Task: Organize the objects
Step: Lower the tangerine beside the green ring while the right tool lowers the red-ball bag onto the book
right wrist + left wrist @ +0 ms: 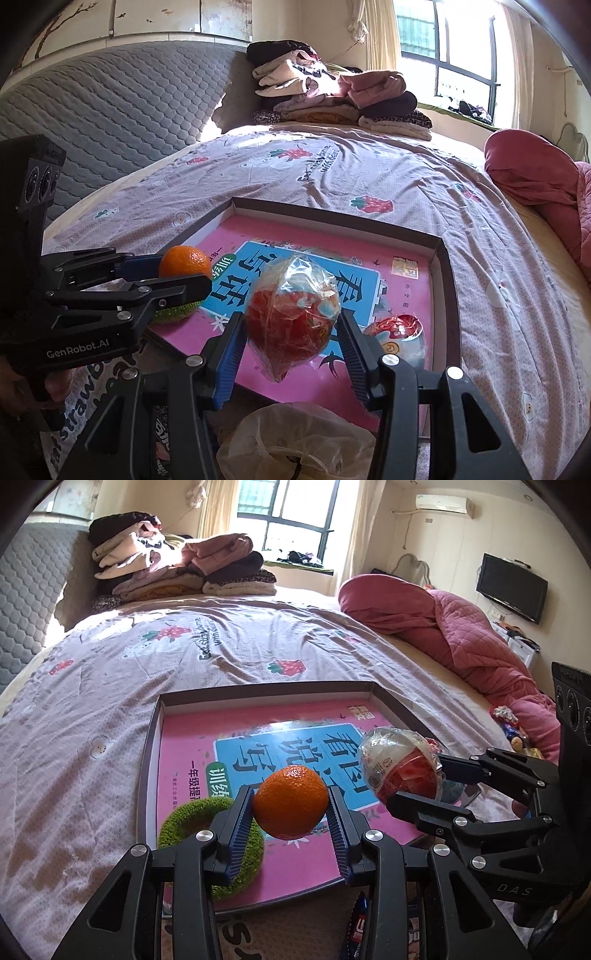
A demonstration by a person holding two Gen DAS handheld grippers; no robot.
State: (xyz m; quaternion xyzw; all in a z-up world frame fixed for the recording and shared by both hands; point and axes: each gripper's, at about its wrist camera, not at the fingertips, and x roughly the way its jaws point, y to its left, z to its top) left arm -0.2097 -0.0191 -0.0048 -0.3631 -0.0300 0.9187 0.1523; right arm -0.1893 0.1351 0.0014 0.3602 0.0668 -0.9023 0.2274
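1. Grippers over the tray (388, 698): my left gripper (290, 805) clamps an orange (290, 802) above the near left corner, just over the green knitted ring (177, 821).
2. My right gripper (293, 328) pinches a wrapped red snack (291, 317) above the near edge, right of the orange.
3. I judge both releases lie straight below, the left nearer the ring.

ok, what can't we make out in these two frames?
- Scrubber: left view, left gripper and orange cover much of it.
- Packets in front of the tray: left view, gripper frame hides most, print unreadable.
- Red snack: right view, crinkled wrap blurs contents.
- Bag: right view, cut by bottom edge; contents unclear.
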